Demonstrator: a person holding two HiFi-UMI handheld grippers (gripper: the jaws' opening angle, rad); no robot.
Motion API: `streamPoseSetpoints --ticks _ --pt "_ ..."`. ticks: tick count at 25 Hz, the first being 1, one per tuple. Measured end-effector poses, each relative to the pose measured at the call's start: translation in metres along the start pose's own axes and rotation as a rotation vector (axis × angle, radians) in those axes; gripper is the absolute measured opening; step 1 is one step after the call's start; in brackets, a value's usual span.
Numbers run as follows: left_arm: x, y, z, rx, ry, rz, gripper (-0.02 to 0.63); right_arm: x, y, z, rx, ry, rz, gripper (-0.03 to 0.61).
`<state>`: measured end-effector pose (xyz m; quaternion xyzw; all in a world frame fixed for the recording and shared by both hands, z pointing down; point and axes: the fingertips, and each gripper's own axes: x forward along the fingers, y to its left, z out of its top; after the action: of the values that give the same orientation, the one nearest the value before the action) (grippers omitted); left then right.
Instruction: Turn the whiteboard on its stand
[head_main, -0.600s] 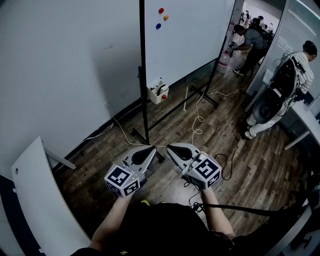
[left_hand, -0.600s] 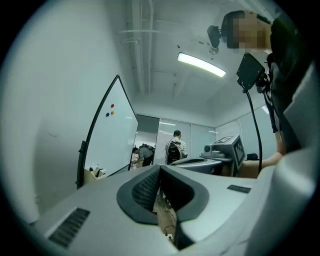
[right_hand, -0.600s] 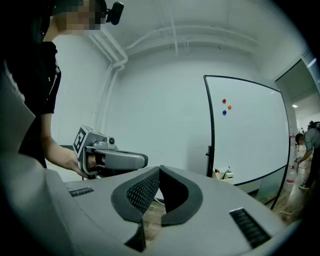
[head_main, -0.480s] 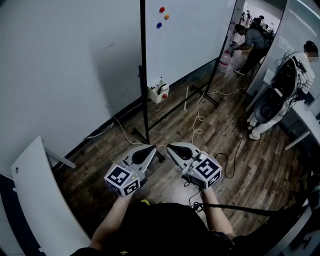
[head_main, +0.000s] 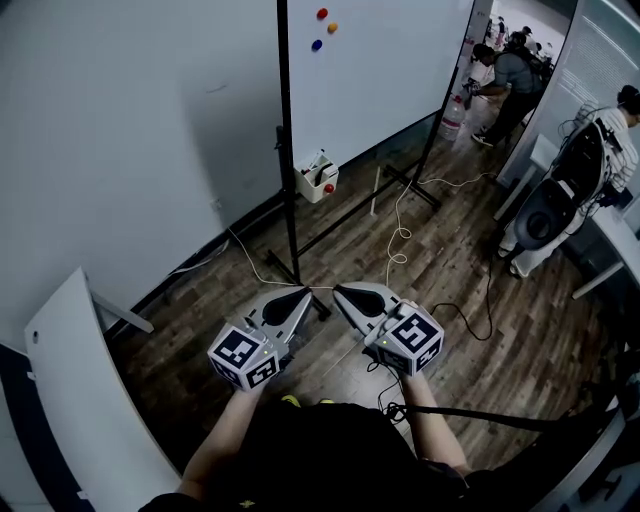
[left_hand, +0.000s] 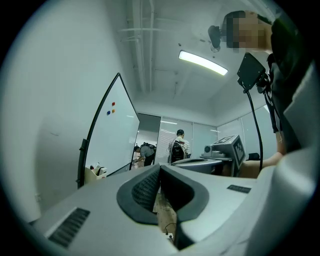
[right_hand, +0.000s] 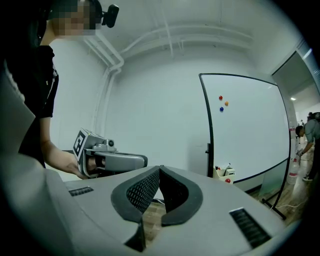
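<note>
The whiteboard (head_main: 385, 75) stands upright in its black wheeled stand (head_main: 288, 190) ahead of me, with three coloured magnets (head_main: 322, 30) near its top. A small white box (head_main: 317, 182) of markers hangs at its lower left corner. My left gripper (head_main: 304, 292) and right gripper (head_main: 339, 290) are held side by side, low over the wooden floor and well short of the stand. Both are shut with nothing between the jaws. The whiteboard (left_hand: 109, 137) shows at the left of the left gripper view. In the right gripper view the whiteboard (right_hand: 247, 130) is at the right and the left gripper (right_hand: 142, 161) at the left.
A white cable (head_main: 398, 235) and a black cable (head_main: 470, 310) trail over the floor near the stand's feet. A white panel (head_main: 85, 400) leans at the lower left, by the white wall (head_main: 120, 130). People (head_main: 505, 75) stand at the back right, one with a backpack (head_main: 565, 185).
Both grippers stay in the same place, still shut. The person with the backpack at the right has shifted a little to the right.
</note>
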<state>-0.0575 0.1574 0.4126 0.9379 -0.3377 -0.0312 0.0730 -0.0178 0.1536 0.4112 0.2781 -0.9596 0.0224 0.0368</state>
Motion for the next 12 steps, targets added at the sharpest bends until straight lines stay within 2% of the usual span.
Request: streamPoseSetpoints --ticks 12 --pt "0.019 0.006 -0.005 0.0 -0.006 0.046 0.017 -0.002 -0.022 -0.015 0.012 0.023 0.008 0.029"
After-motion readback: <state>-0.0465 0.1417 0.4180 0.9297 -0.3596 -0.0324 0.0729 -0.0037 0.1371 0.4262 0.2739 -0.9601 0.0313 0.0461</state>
